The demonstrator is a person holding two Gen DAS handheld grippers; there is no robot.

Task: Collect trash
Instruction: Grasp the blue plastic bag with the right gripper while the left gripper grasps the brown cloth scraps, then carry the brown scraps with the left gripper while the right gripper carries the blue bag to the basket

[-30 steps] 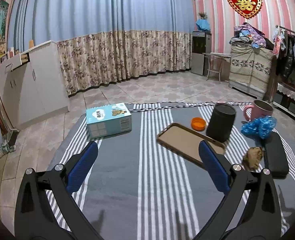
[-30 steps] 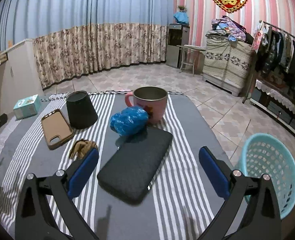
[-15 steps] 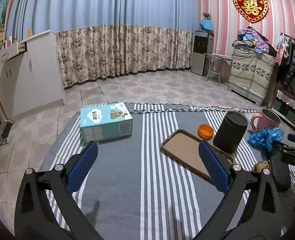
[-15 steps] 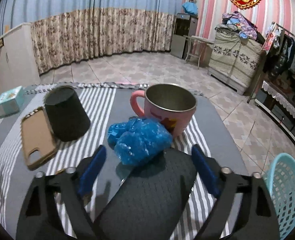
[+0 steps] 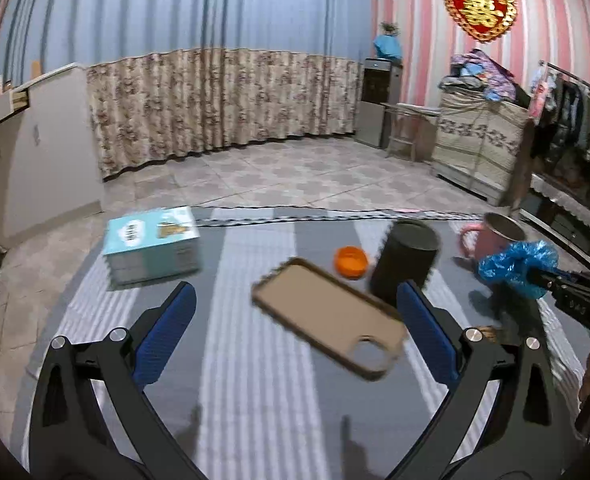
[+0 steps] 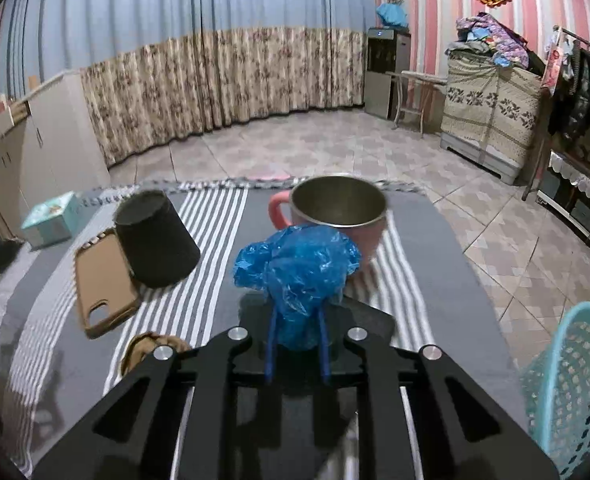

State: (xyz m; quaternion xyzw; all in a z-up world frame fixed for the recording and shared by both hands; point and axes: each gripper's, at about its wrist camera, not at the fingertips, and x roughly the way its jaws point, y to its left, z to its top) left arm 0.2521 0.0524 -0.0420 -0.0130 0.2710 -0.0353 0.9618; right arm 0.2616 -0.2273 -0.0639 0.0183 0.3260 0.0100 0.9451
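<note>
A crumpled blue plastic bag (image 6: 299, 272) lies against the pink mug (image 6: 335, 216) on the striped cloth. My right gripper (image 6: 297, 314) is closing, and its blue fingers pinch the bag's lower part. From the left wrist view the same bag (image 5: 515, 264) shows at the far right, with the right gripper (image 5: 543, 278) reaching into it. A brown crumpled scrap (image 6: 151, 346) lies just left of the right gripper. My left gripper (image 5: 295, 295) hovers open above the cloth with nothing between its fingers; a brown phone case (image 5: 327, 320) lies ahead of it.
A turquoise basket (image 6: 571, 380) stands on the floor off the cloth's right edge. On the cloth are a black cup (image 6: 155, 236), an orange lid (image 5: 350, 262), a tissue box (image 5: 151, 244) and a dark pouch (image 6: 367, 320) under the right gripper.
The right gripper advanced over the dark pouch to the blue bag and its jaws came together around it. The left gripper swung to the right; the picture is blurred.
</note>
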